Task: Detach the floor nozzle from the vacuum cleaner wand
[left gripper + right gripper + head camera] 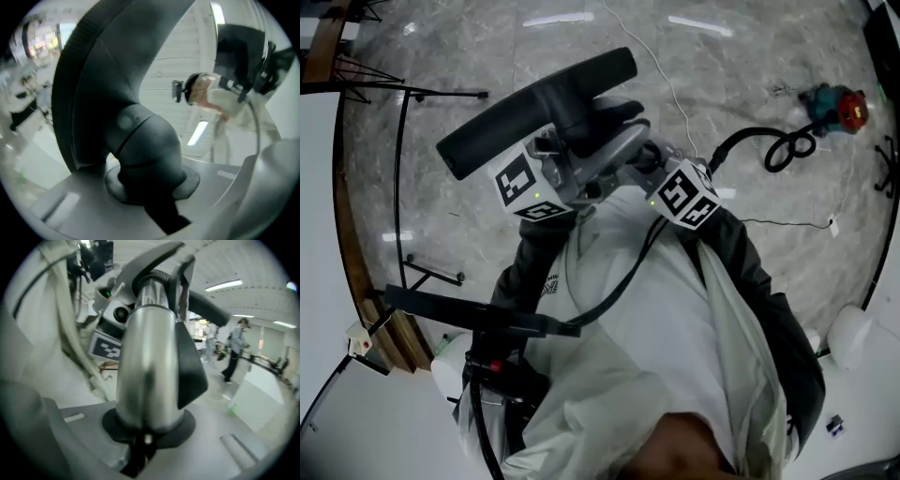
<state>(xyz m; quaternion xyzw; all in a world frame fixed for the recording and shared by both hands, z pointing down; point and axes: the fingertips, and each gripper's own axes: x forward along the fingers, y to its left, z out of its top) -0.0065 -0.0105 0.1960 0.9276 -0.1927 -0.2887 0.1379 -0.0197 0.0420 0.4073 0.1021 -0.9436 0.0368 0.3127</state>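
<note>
In the head view the black floor nozzle (534, 103) is lifted in front of my chest, its long head lying slantwise. Its dark neck (145, 140) sits between the left gripper's (150, 187) jaws, which are shut on it, and the wide head (93, 70) arcs above. The silver wand (150, 371), with a black catch (192, 366) on its side, stands between the right gripper's (147, 427) jaws, shut on the tube. Both grippers' marker cubes, left (525, 187) and right (684, 195), flank the joint (609, 150) where nozzle and wand meet.
A marble floor lies below. A teal and red device (836, 105) with a looped black hose (787, 150) is at the far right. Black stand legs (403, 94) and a wooden edge (356, 272) are at the left. A person (236, 350) walks in the background.
</note>
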